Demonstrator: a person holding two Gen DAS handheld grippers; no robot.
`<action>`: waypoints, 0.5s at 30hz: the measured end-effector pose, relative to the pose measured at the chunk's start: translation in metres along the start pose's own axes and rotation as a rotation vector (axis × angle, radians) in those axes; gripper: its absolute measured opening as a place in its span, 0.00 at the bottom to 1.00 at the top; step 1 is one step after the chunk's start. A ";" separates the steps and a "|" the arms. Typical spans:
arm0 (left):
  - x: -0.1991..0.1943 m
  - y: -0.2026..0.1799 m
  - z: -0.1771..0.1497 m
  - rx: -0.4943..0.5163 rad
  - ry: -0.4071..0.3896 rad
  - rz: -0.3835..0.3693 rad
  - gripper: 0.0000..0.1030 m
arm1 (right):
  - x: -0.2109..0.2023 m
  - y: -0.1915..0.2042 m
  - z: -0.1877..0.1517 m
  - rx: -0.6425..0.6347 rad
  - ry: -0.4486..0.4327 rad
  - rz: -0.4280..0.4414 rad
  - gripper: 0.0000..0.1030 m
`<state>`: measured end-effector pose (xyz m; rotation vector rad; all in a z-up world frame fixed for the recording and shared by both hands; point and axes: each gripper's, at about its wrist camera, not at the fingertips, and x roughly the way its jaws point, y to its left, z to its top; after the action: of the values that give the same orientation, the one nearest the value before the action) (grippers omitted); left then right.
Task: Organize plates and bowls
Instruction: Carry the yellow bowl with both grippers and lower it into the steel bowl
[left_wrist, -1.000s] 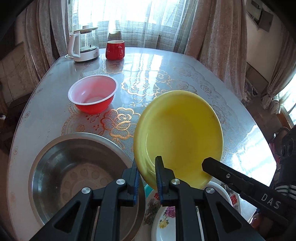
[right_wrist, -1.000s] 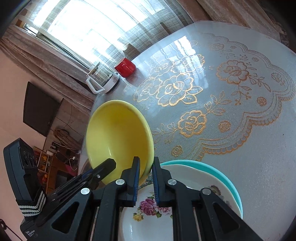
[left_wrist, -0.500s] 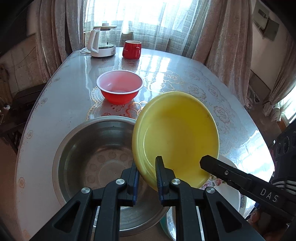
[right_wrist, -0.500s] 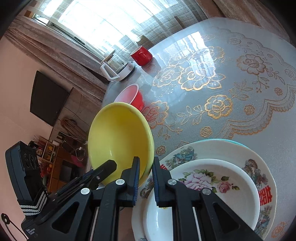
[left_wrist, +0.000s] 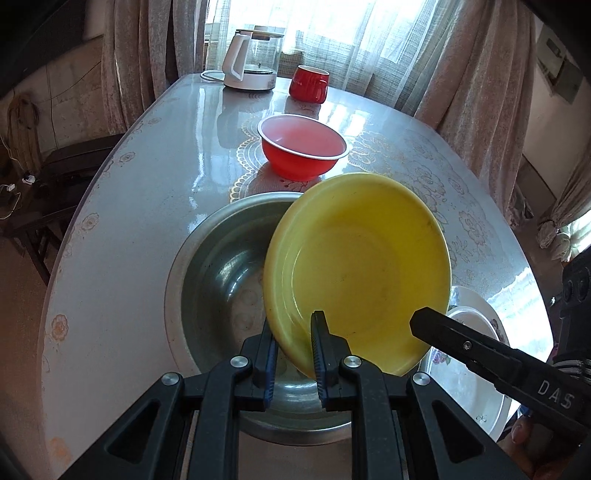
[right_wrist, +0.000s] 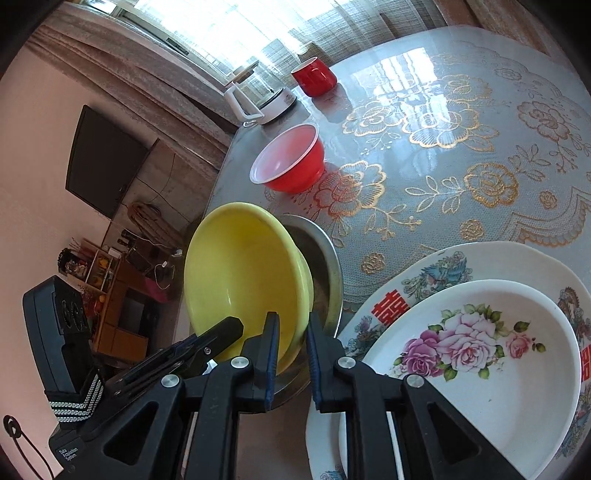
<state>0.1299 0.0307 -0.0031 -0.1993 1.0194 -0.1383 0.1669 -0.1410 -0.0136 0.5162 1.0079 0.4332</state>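
Note:
A yellow bowl (left_wrist: 362, 266) (right_wrist: 243, 273) hangs tilted over a large steel basin (left_wrist: 221, 273) (right_wrist: 328, 258). My left gripper (left_wrist: 293, 321) is shut on its near rim. My right gripper (right_wrist: 291, 321) has the opposite rim between its jaws, which are opening slightly; the pads still touch the rim. A red bowl (left_wrist: 303, 147) (right_wrist: 291, 162) sits beyond the basin. To the right, a white flowered dish (right_wrist: 480, 339) rests on a larger patterned plate (right_wrist: 424, 273).
A white electric kettle (left_wrist: 255, 59) and a red mug (left_wrist: 308, 83) stand at the far end of the table (left_wrist: 147, 177) by the curtains. The table edge falls away on the left, with a chair beside it.
Both grippers have carried the yellow bowl sideways from above the stacked plates to above the steel basin. The plates have slid out to the right of the views.

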 end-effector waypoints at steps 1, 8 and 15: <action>0.002 0.003 0.000 -0.007 0.006 0.001 0.17 | 0.003 0.001 0.000 0.000 0.005 -0.001 0.15; 0.014 0.014 0.000 -0.025 0.021 0.020 0.17 | 0.014 0.003 -0.001 -0.002 0.031 -0.027 0.17; 0.013 0.017 -0.001 -0.016 0.006 0.043 0.17 | 0.017 0.007 -0.001 -0.010 0.033 -0.039 0.22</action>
<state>0.1358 0.0441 -0.0183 -0.1917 1.0304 -0.0923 0.1734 -0.1258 -0.0214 0.4807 1.0457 0.4125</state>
